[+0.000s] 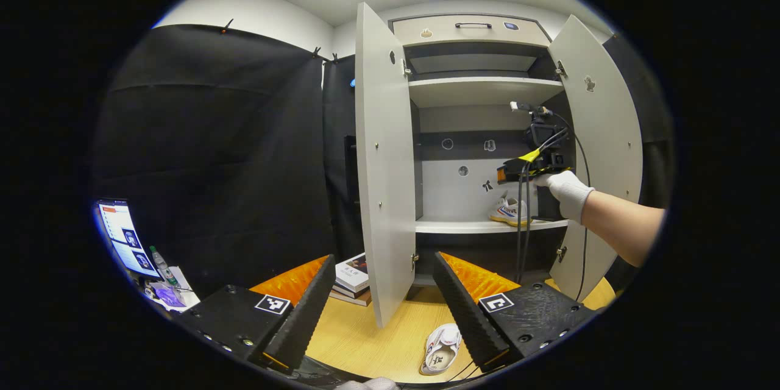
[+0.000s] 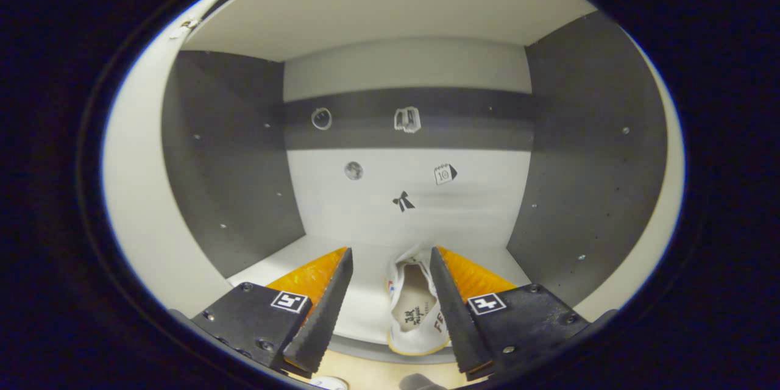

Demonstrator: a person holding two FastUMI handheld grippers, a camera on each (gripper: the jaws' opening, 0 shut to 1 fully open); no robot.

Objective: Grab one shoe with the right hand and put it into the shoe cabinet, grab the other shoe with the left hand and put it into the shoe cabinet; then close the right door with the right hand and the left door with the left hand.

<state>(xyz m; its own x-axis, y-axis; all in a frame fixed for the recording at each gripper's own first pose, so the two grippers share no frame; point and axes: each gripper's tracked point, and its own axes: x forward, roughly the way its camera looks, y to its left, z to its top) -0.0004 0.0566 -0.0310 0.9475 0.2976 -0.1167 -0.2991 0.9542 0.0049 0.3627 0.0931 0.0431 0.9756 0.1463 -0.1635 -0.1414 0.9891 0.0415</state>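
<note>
Left gripper view: left hand-held gripper [image 1: 381,304] at bottom centre, fingers spread wide, holding nothing. One shoe [image 1: 440,349] lies on the tabletop [image 1: 365,335] at lower centre, between the fingers. Cabinet [image 1: 481,128] at centre right, left door [image 1: 384,158] and right door [image 1: 600,152] both open. Second shoe [image 1: 509,209] sits on the shelf [image 1: 463,226]. A gloved hand [image 1: 567,192] holds the right hand-held gripper [image 1: 503,174] above that shoe.

Right gripper view: fingers wide, empty; shoe on the shelf, low centre, just beside the right finger.
</note>
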